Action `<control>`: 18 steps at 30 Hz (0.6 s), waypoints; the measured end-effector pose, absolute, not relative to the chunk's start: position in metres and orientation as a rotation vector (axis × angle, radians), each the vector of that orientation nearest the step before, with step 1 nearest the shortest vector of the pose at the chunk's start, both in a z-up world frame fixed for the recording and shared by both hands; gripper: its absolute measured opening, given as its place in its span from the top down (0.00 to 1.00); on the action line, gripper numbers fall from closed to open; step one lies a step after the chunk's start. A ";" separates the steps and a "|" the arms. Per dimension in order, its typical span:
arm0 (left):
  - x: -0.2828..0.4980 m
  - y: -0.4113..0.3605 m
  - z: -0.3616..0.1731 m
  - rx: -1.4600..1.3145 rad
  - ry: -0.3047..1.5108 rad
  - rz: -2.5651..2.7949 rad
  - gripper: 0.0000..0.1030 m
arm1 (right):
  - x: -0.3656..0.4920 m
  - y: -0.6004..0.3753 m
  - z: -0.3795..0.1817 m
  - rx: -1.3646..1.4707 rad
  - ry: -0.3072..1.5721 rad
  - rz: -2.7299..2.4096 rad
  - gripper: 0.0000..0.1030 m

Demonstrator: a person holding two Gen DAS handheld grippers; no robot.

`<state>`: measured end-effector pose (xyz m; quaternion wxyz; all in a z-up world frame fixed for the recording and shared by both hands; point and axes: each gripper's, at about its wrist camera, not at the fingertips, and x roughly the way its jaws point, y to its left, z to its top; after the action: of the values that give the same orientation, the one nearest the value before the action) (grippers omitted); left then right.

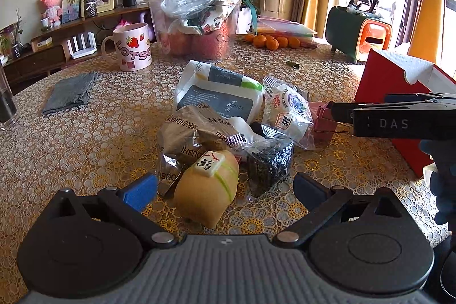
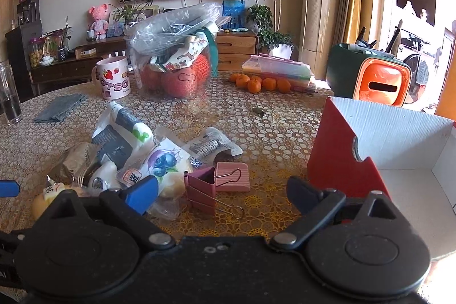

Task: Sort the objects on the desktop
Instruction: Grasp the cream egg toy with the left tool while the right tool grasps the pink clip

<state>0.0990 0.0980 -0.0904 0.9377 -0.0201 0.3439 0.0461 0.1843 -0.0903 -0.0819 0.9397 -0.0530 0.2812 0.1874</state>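
Note:
My left gripper (image 1: 225, 190) is open, low over the table, with a yellow squishy toy (image 1: 208, 187) bearing a mahjong tile lying between its fingers, untouched. Behind the toy lies a heap of snack packets: silver wrappers (image 1: 185, 138), a white and dark pouch (image 1: 219, 93) and a blueberry packet (image 1: 285, 110). My right gripper (image 2: 223, 194) is open too, with a pink binder clip (image 2: 203, 187) standing between its fingers, apart from both pads. A pink ribbed block (image 2: 232, 177) lies just behind the clip. A red box (image 2: 336, 155) with a white inside stands open at the right.
At the back of the table stand a pink mug (image 1: 134, 47), a clear bowl (image 1: 199, 44) of fruit under a plastic bag, several tangerines (image 1: 270, 42) and a green and orange holder (image 1: 359, 36). A grey cloth (image 1: 71, 93) and a glass (image 1: 5, 104) are at the left.

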 end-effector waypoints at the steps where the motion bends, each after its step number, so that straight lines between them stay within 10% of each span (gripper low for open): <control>1: 0.100 0.098 -0.091 -0.036 0.703 0.093 0.01 | 0.187 -0.089 -0.084 -0.104 0.579 0.385 0.07; 10: 0.108 0.103 -0.099 -0.006 0.697 0.086 0.02 | 0.211 -0.074 -0.101 -0.107 0.610 0.357 0.17; 18: 0.115 0.108 -0.108 -0.031 0.722 0.065 0.25 | 0.218 -0.071 -0.107 -0.084 0.635 0.359 0.26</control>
<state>0.1154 0.1081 -0.1075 0.9349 -0.0151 0.3530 0.0320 0.2180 -0.0705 -0.1074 0.9333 -0.0411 0.3106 0.1755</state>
